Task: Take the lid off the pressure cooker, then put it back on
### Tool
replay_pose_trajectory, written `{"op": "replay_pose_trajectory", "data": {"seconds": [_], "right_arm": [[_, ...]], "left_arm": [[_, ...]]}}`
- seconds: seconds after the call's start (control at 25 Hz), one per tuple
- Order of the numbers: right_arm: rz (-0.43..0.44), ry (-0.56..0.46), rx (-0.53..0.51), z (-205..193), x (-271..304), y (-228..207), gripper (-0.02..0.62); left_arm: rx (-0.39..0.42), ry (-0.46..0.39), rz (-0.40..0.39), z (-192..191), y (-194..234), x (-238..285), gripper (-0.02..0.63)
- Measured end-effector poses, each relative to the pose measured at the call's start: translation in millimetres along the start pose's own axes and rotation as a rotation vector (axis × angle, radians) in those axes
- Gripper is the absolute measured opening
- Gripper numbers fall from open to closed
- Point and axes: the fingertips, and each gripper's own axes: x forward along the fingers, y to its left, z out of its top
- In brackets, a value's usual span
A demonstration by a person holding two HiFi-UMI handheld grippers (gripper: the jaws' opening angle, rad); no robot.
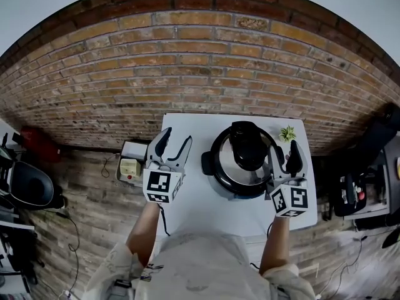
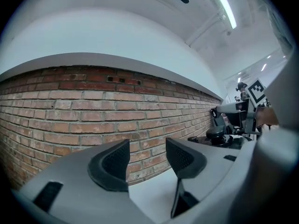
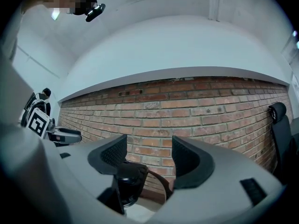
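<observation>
The pressure cooker (image 1: 240, 167) stands on the white table (image 1: 194, 205), its lid on, with a black handle (image 1: 247, 144) across the top. My left gripper (image 1: 176, 139) hovers open over the table to the cooker's left, apart from it. My right gripper (image 1: 284, 154) sits at the cooker's right rim, also open. In the left gripper view the left gripper (image 2: 147, 160) frames only brick wall, and the cooker (image 2: 219, 136) is off to the right. In the right gripper view the right gripper (image 3: 149, 157) has nothing between its pads; the lid's black handle (image 3: 127, 178) lies beyond, low and left.
A small green plant (image 1: 287, 133) stands at the table's far right corner. The brick wall (image 1: 200, 67) runs behind the table. On the floor to the left lie a small box (image 1: 130, 166) and a black chair (image 1: 28, 186). Dark equipment (image 1: 356, 192) crowds the right side.
</observation>
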Motion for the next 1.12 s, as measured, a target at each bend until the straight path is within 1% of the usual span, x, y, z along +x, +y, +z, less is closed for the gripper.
{"op": "replay_pose_trajectory", "data": {"seconds": [0.12,0.2,0.28,0.32,0.4,0.48,0.6,0.76,0.88,1.0,1.12], "right_arm": [[0.011,0.004,-0.01,-0.4,4.0,0.9,0.314],[0.02,0.005,-0.019,0.9,6.0,0.7,0.314],[0.049,0.011,-0.047,2.9,9.3,2.8,0.314],[0.071,0.02,-0.068,4.5,11.7,5.6,0.314],[0.149,0.04,-0.129,9.7,18.7,15.6,0.313],[0.255,0.068,-0.205,15.9,25.3,30.9,0.314],[0.426,0.146,-0.33,18.1,30.4,57.4,0.313],[0.633,0.276,-0.464,12.8,32.1,89.0,0.313],[0.778,0.422,-0.572,-3.6,27.6,101.0,0.313],[0.884,0.557,-0.66,-21.6,25.3,104.9,0.311],[0.973,0.704,-0.722,-41.1,18.7,104.3,0.311]], "left_arm": [[-0.005,0.005,-0.008,-2.2,1.9,1.4,0.258],[-0.014,0.019,-0.027,-6.4,1.1,2.6,0.258],[-0.042,0.051,-0.074,-14.1,-1.8,4.4,0.258],[-0.069,0.076,-0.115,-19.4,-4.3,5.4,0.256],[-0.153,0.135,-0.223,-29.5,-10.6,7.2,0.256],[-0.262,0.184,-0.332,-35.9,-17.1,7.3,0.256],[-0.419,0.234,-0.449,-42.4,-23.9,4.6,0.256],[-0.599,0.311,-0.564,-54.5,-34.7,0.2,0.256],[-0.717,0.388,-0.631,-68.2,-45.4,-1.0,0.256],[-0.844,0.455,-0.685,-79.8,-57.2,-0.8,0.256],[-0.995,0.51,-0.732,-88.1,-73.1,-2.7,0.255]]}}
